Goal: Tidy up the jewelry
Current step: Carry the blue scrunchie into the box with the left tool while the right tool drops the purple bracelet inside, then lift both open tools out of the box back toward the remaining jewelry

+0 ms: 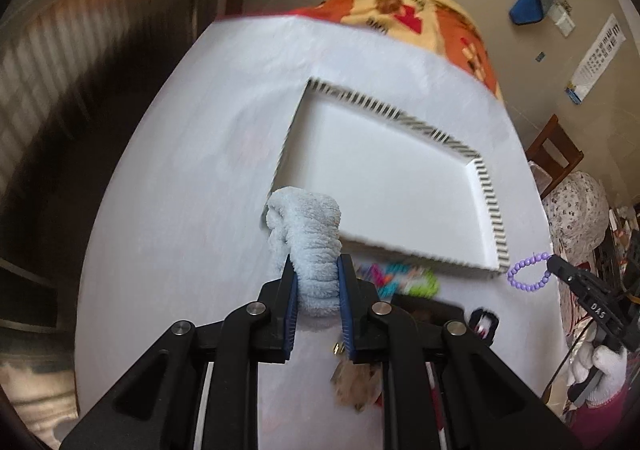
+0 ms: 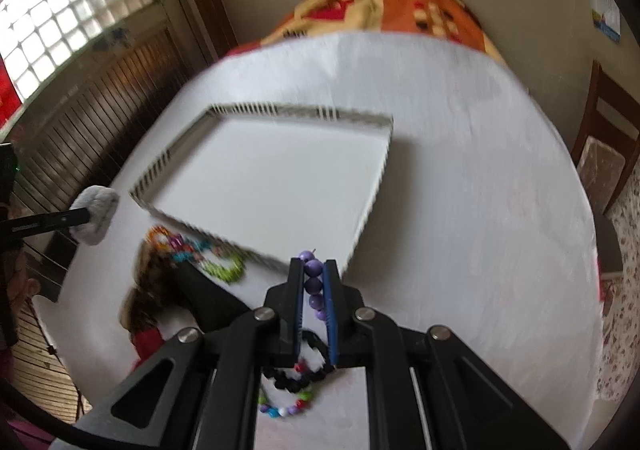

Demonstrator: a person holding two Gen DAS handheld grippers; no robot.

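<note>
My left gripper (image 1: 318, 270) is shut on a pale blue fluffy scrunchie (image 1: 310, 234), held above the table at the near left corner of the white tray (image 1: 400, 177) with a striped rim. My right gripper (image 2: 313, 270) is shut on a purple bead bracelet (image 2: 313, 284), held near the tray's (image 2: 280, 185) near right corner. The bracelet (image 1: 528, 274) and right gripper (image 1: 558, 264) also show at the right of the left wrist view. The scrunchie (image 2: 96, 213) shows at the left of the right wrist view.
Colourful bead bracelets (image 2: 192, 250) and a brown furry piece (image 2: 144, 290) lie on the white table (image 2: 480, 209) in front of the tray. A black item and a multicoloured bead bracelet (image 2: 286, 406) lie under my right gripper. A wooden chair (image 2: 604, 153) stands at the right.
</note>
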